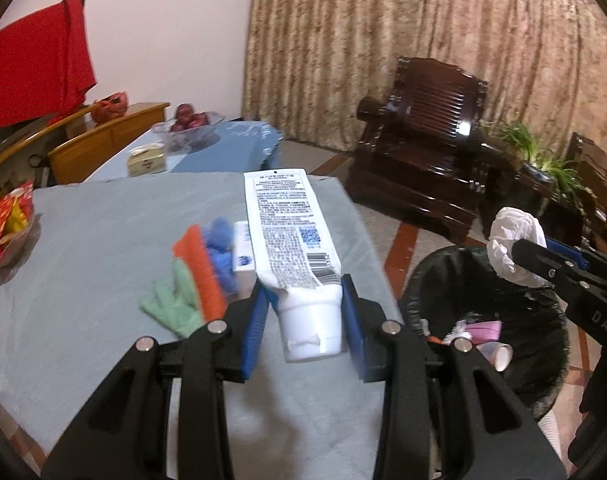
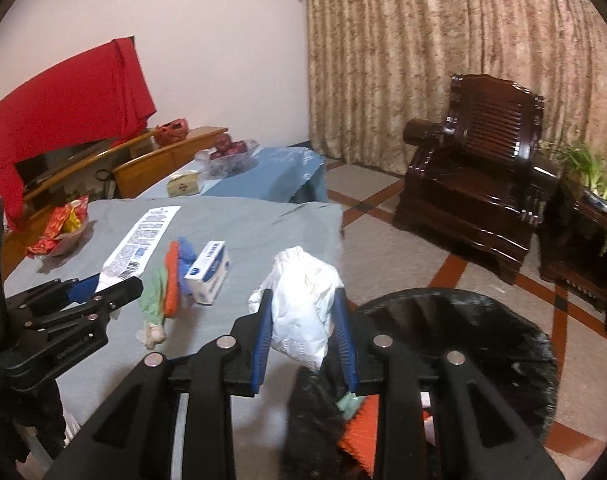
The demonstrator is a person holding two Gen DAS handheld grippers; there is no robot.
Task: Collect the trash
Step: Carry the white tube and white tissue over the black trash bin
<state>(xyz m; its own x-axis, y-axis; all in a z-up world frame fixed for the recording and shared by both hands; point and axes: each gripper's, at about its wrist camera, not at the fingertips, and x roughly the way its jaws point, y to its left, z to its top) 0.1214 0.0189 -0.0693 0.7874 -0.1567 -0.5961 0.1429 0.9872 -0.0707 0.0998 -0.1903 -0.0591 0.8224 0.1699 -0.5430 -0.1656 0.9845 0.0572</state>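
Observation:
My left gripper [image 1: 305,304] is shut on the cap end of a white squeeze tube [image 1: 287,240], held over the grey table [image 1: 103,248]; the tube also shows in the right wrist view [image 2: 139,240]. My right gripper [image 2: 303,320] is shut on a crumpled white tissue [image 2: 303,300] above the edge of the black-lined trash bin [image 2: 483,320]. In the left wrist view the tissue [image 1: 513,240] hangs over the bin [image 1: 543,320], which holds cups and scraps. A green, orange and blue cloth bundle [image 1: 199,276] and a small white-blue box [image 2: 209,272] lie on the table.
A bowl of red snack packets [image 1: 7,232] sits at the table's left edge. Behind stand a blue-covered table with a fruit bowl [image 1: 191,124] and a tissue box [image 1: 147,158]. A dark wooden armchair [image 2: 483,184] and plants stand by the curtain.

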